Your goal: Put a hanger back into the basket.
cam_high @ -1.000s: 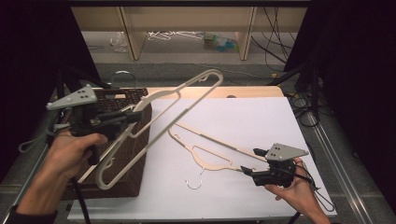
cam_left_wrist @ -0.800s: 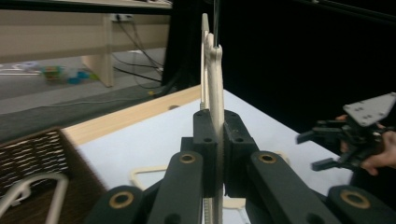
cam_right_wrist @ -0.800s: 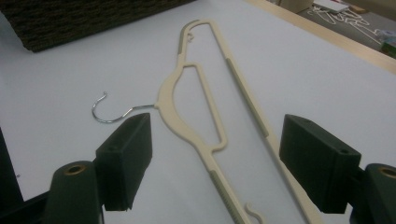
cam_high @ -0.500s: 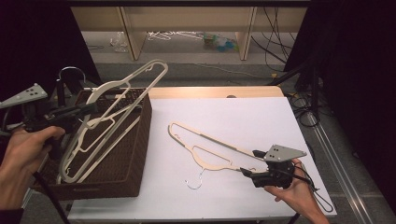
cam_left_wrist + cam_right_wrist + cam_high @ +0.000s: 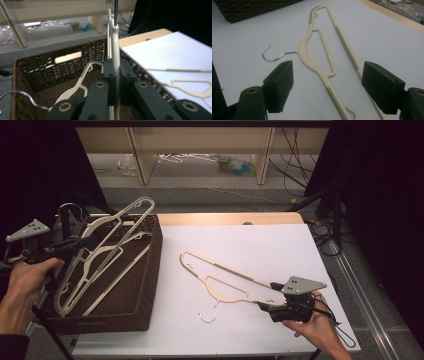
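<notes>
A cream plastic hanger [image 5: 116, 222] hangs tilted over the brown wicker basket [image 5: 152, 270] at the table's left. My left gripper [image 5: 82, 241] is shut on it, and in the left gripper view the jaws [image 5: 115, 72] pinch its thin edge [image 5: 114, 37]. Another cream hanger [image 5: 75, 87] lies inside the basket. A second cream hanger [image 5: 225, 272] with a metal hook [image 5: 207, 314] lies flat on the white tabletop. My right gripper [image 5: 263, 306] rests at its near right end. Its jaws [image 5: 330, 86] stand open on either side of the hanger's arm [image 5: 317, 50], with neither pad touching it.
The white sheet [image 5: 260, 240] covers the table, with a wooden strip [image 5: 225, 218] along the far edge. Cables [image 5: 327, 227] trail off the right side. Beyond the table stand shelf legs [image 5: 140, 155], and loose hangers [image 5: 175, 159] lie on the floor.
My left hand has swung its hanger left, from over the basket's right wall and the sheet to over the basket's inside. The right gripper and the hanger on the table have stayed put.
</notes>
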The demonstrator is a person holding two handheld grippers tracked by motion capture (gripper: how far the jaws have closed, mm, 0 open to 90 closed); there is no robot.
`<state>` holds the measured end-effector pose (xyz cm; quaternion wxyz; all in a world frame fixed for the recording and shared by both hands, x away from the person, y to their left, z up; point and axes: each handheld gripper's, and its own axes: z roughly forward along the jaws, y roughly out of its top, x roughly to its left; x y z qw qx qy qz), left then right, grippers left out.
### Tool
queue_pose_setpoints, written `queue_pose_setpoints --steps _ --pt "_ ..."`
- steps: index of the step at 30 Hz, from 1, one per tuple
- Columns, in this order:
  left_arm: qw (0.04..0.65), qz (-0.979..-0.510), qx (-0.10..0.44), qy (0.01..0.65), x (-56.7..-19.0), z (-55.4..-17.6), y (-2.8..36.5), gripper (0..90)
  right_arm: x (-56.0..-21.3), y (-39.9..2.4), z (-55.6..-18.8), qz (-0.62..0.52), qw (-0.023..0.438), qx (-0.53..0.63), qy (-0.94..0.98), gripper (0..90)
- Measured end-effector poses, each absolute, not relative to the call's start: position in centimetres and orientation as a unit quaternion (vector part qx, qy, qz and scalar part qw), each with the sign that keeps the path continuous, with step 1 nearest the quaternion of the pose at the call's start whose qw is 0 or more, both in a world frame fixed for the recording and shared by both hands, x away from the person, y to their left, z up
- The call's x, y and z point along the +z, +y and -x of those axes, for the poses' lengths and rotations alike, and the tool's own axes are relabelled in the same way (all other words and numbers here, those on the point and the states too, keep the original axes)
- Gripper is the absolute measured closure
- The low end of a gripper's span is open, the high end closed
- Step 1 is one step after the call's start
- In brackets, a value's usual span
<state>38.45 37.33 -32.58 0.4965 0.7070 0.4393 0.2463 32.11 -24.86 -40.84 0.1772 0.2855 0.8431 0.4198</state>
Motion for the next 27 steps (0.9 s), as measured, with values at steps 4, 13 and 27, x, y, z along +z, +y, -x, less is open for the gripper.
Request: queue_pose_setpoints --steps 4,13,27 --pt "0.491 -0.711 0.239 0.442 -33.4 -38.6 37.9 85.8 -40.9 -24.9 -32.1 -0.287 0.176 0.419 0.843 26.7" --pt "0.499 -0.710 0.222 0.445 -35.2 -38.2 39.1 85.7 -40.9 -25.1 -32.1 -0.290 0.178 0.420 0.841 26.7" --pt "0.455 -0.747 0.189 0.446 -38.1 -40.3 37.9 85.6 -41.1 -25.2 -32.1 -0.288 0.177 0.417 0.844 26.7"
